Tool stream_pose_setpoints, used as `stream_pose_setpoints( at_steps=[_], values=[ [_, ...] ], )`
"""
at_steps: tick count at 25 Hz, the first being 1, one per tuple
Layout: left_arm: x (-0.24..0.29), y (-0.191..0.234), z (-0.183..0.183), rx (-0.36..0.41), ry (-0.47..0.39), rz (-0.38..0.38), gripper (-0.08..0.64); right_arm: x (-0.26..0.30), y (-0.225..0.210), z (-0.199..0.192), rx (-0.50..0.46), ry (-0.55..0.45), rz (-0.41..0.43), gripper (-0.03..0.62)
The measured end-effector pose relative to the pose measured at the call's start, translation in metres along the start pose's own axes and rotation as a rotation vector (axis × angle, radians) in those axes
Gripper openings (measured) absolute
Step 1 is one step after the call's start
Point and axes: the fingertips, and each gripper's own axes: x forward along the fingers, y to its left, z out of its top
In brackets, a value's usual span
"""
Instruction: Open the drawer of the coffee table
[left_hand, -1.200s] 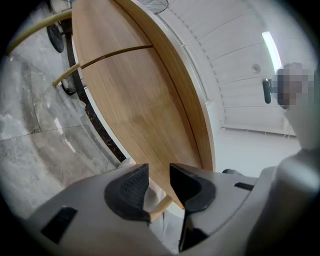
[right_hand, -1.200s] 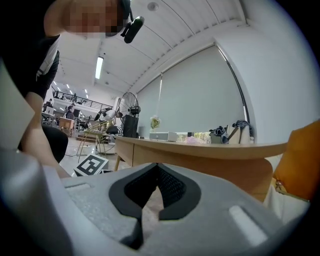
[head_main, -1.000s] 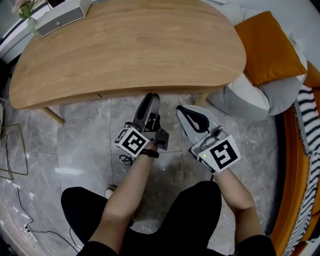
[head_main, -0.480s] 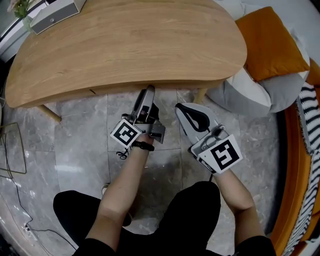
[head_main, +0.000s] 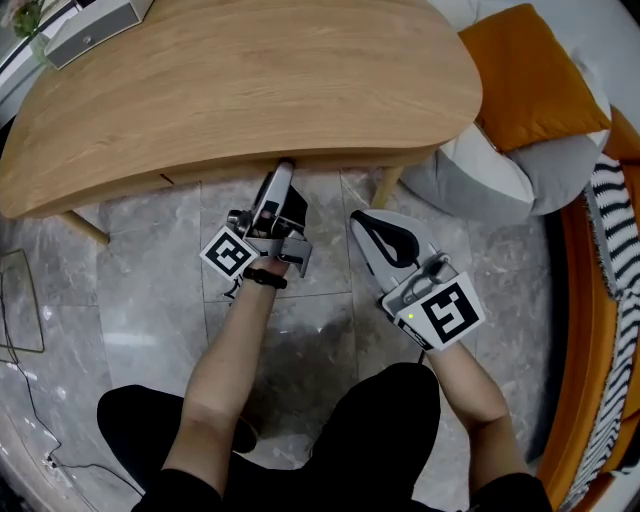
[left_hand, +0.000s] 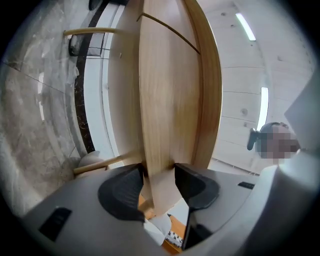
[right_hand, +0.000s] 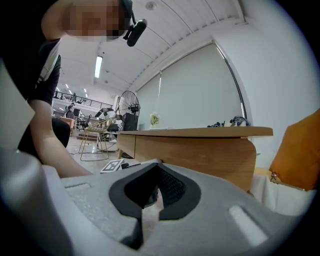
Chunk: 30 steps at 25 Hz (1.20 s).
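Note:
The light wooden coffee table (head_main: 250, 90) fills the top of the head view. Its drawer front (head_main: 225, 170) runs along the near edge, with a seam at its left. My left gripper (head_main: 283, 166) reaches up to that edge. In the left gripper view the drawer front panel (left_hand: 162, 100) stands between the jaws of the left gripper (left_hand: 159, 169), which are closing, and both pads touch the wood. My right gripper (head_main: 358, 218) hovers over the floor to the right, short of the table, shut and empty. The right gripper (right_hand: 157, 166) faces the table's front (right_hand: 200, 150).
A table leg (head_main: 385, 186) stands just beyond the right gripper. An orange cushion (head_main: 530, 80), a grey and white pouf (head_main: 490, 180) and striped fabric (head_main: 610, 230) lie to the right. A white box (head_main: 85, 30) sits on the tabletop's far left. A wire stand (head_main: 20, 300) is on the left floor.
My left gripper has moved up to the table's front edge and rolled, so its jaws now straddle the drawer front. The right gripper has barely shifted.

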Motion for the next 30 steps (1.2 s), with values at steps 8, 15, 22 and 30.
stream_pose_setpoints(
  at_steps=[8,15,22,30],
  values=[
    [-0.002,-0.003,-0.003,-0.032,-0.002,0.012,0.169,0.001,0.007,0.007,-0.01,-0.017,0.016,0.003],
    [-0.011,-0.013,-0.012,-0.022,0.007,0.004,0.157,-0.005,0.011,0.007,-0.011,-0.039,0.024,0.003],
    [-0.024,-0.023,-0.022,-0.011,0.009,0.013,0.156,-0.007,0.019,-0.005,-0.022,-0.014,0.051,0.003],
    [-0.038,-0.047,-0.027,0.092,0.041,-0.015,0.152,-0.013,0.026,-0.007,-0.032,-0.023,0.062,0.003]
  ],
)
